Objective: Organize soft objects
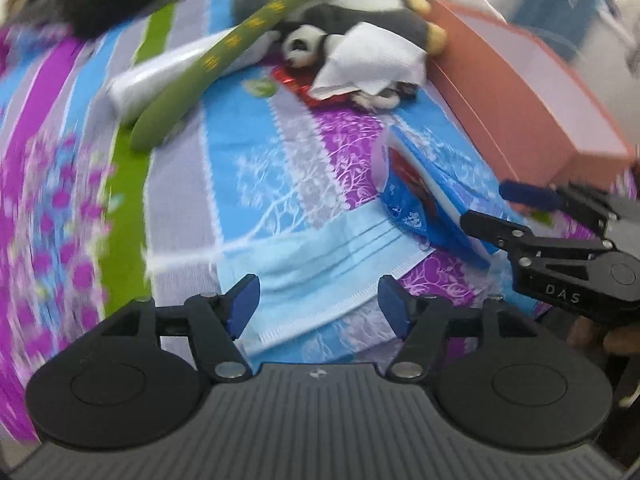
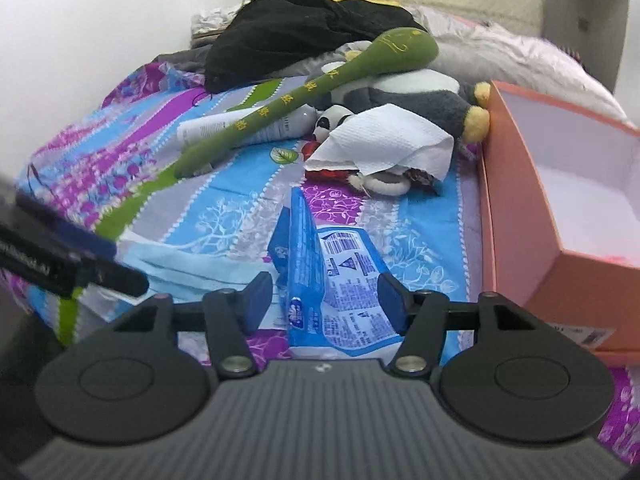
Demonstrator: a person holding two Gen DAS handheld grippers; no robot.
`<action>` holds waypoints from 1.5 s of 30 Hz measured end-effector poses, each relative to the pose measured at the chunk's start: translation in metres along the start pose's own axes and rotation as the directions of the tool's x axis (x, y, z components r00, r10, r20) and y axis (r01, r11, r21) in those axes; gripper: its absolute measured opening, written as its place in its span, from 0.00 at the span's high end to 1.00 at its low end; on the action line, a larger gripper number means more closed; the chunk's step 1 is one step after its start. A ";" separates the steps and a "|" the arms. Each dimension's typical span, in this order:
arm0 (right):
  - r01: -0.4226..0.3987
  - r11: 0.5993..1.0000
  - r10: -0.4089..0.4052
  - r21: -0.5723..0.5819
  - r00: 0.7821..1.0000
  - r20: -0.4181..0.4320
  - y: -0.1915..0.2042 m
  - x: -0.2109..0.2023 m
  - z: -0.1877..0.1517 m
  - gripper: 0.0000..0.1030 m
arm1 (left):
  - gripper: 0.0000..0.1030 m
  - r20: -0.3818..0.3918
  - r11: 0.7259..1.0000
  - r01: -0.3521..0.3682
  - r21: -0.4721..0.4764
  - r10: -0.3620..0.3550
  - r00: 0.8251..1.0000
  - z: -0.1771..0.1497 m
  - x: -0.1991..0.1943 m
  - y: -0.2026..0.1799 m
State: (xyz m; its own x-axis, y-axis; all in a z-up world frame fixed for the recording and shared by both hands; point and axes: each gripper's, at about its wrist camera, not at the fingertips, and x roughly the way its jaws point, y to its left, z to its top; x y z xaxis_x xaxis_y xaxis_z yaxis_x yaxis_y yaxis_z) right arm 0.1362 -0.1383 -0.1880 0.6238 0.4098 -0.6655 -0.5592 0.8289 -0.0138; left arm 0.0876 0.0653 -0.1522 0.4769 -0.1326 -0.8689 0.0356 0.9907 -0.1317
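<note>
A light-blue face mask (image 1: 320, 264) lies flat on the striped bedspread (image 1: 248, 168), right under my left gripper (image 1: 319, 302), which is open with its pads clear of the mask. My right gripper (image 2: 326, 300) is open around a blue tissue pack (image 2: 340, 292) that stands partly on edge; the pads do not press it. In the left wrist view the pack (image 1: 424, 200) sits just beyond the right gripper (image 1: 500, 208). The left gripper (image 2: 108, 260) enters the right wrist view over the mask (image 2: 180, 268). Farther back lie a long green plush (image 2: 304, 92), a small panda (image 2: 330, 122) and a big grey plush (image 2: 420, 96).
An open orange box (image 2: 520, 200) with a white inside stands along the right side. A white paper towel (image 2: 388, 140) drapes over small toys. A white bottle (image 2: 224, 128) lies under the green plush. A black garment (image 2: 288, 36) is heaped at the back.
</note>
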 end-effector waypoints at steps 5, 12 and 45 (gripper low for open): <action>-0.024 1.000 0.024 0.007 1.000 0.019 -0.001 0.004 -0.006 0.42 | 0.27 0.017 0.988 0.001 0.158 -0.004 1.000 0.018 0.015 -0.009; -0.013 0.999 0.012 -0.032 1.000 -0.021 0.005 0.015 -0.011 0.47 | 0.27 -0.083 0.979 0.017 0.205 0.000 0.997 0.029 0.055 -0.011; 0.077 0.991 -0.077 0.111 0.997 -0.007 -0.018 -0.012 0.001 0.90 | 0.92 -0.069 0.982 -0.064 0.178 0.077 0.995 0.001 0.070 -0.043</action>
State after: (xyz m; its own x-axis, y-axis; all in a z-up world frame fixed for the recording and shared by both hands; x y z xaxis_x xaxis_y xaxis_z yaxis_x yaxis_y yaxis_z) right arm 0.1394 -0.1579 -0.1794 0.6613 0.3422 -0.6675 -0.4455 0.8951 0.0176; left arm 0.1202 0.0134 -0.2067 0.4161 -0.0578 -0.9075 0.1611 0.9869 0.0110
